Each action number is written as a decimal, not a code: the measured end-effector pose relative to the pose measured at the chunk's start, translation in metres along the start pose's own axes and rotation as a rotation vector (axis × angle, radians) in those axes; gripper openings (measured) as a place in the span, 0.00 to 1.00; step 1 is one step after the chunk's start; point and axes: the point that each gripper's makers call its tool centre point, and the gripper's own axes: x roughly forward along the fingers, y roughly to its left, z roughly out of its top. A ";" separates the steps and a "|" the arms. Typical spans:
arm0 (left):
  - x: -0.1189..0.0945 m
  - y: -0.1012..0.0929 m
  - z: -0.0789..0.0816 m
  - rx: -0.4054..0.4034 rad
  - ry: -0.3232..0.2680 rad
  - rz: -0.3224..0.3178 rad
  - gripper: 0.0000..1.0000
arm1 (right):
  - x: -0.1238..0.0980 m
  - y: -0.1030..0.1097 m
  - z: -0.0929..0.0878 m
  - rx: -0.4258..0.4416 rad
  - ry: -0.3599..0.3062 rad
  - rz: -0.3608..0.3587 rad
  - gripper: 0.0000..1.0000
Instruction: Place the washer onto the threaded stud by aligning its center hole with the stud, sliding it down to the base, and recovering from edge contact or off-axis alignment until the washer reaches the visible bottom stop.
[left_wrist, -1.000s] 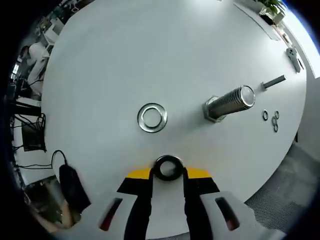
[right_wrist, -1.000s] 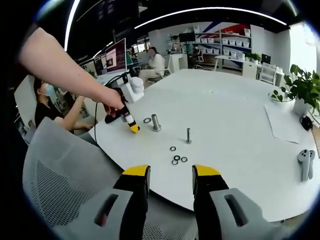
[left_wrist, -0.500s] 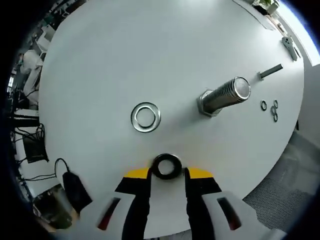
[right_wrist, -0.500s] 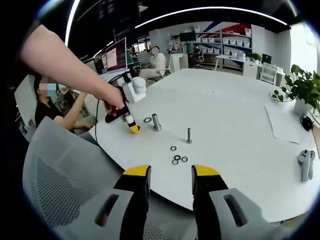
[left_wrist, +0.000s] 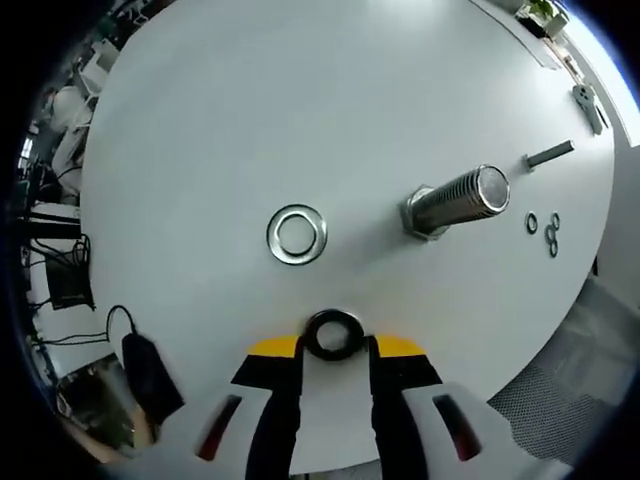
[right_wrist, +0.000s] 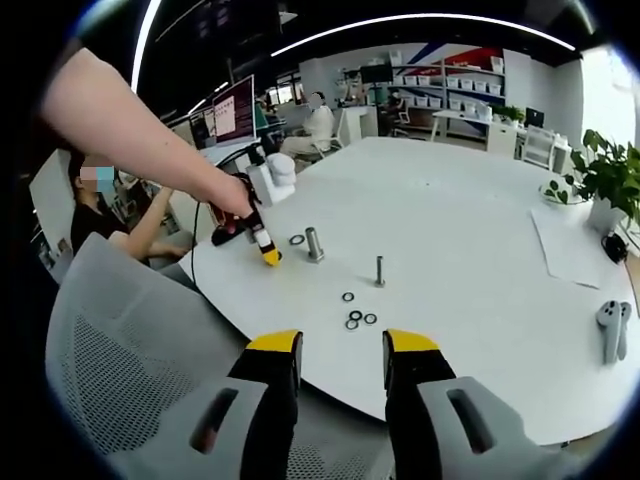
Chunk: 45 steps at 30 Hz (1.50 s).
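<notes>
**Washer held, not yet carried to stud**

Left gripper (left_wrist: 335, 345) stays clamped on a dark washer (left_wrist: 334, 334). Over the last second the view only wobbled; the threaded stud (left_wrist: 455, 202) remains well right, a silver washer (left_wrist: 298, 234) lying between. Right gripper (right_wrist: 335, 350) hangs parted, idle. Alignment not begun

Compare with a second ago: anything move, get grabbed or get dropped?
Nothing grabbed or released. The left gripper stays shut on the dark washer, hovering short of the large threaded stud; its view only wobbled with the hand. The silver washer lies flat on the white table as before. The right gripper stays open and idle at the table's edge.
</notes>
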 end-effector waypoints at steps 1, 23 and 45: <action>0.000 0.000 0.000 0.002 -0.006 -0.004 0.22 | 0.000 0.000 0.000 0.001 0.000 0.000 0.35; -0.005 -0.002 -0.006 0.023 -0.083 -0.036 0.20 | -0.001 0.002 0.000 0.000 0.004 0.000 0.34; -0.007 -0.005 -0.006 -0.058 -0.047 -0.004 0.22 | -0.001 0.004 0.000 -0.004 0.009 0.005 0.34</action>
